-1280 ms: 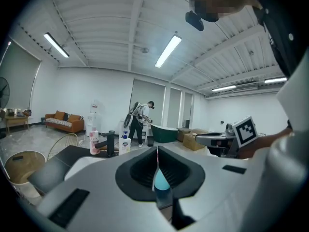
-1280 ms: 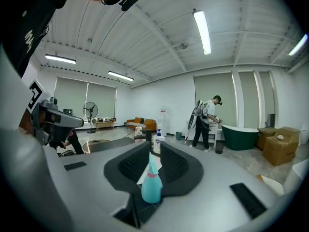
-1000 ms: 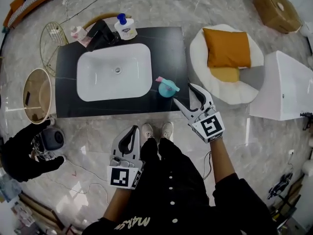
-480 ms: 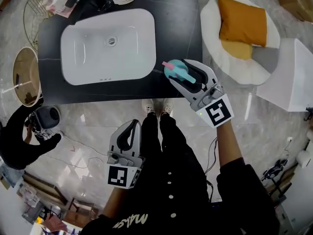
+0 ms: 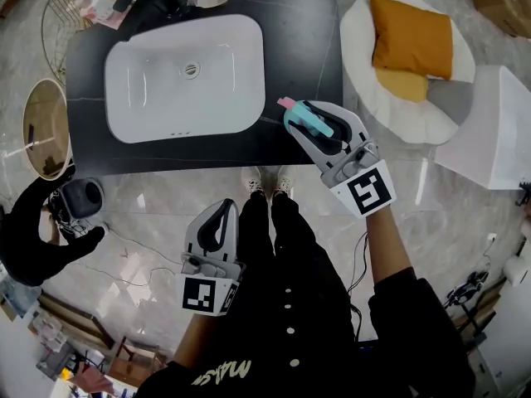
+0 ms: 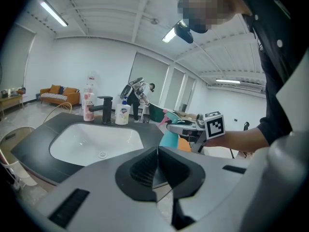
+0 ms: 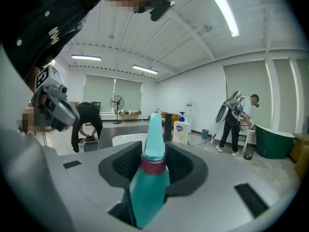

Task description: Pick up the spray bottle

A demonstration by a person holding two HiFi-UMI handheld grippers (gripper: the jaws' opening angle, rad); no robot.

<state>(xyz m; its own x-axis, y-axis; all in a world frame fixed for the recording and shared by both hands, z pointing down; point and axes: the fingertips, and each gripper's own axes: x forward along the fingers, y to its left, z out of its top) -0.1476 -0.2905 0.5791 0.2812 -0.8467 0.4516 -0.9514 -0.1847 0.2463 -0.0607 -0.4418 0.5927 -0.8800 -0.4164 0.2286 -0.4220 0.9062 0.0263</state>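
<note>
Right gripper [image 5: 299,114]: fingers closing on the spray bottle [image 5: 308,126] neck, a narrow, firm hold | spray bottle: upright on bench [image 5: 303,23], beside sink [image 5: 182,77] | left gripper [image 5: 222,211]: fingers closed, empty, probably not needed.

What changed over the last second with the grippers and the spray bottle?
The right gripper moved in from beside the spray bottle to surround its neck, and its jaws are closing on it. The left gripper stayed shut and empty; the bottle is still on the black counter beside the sink.
</note>
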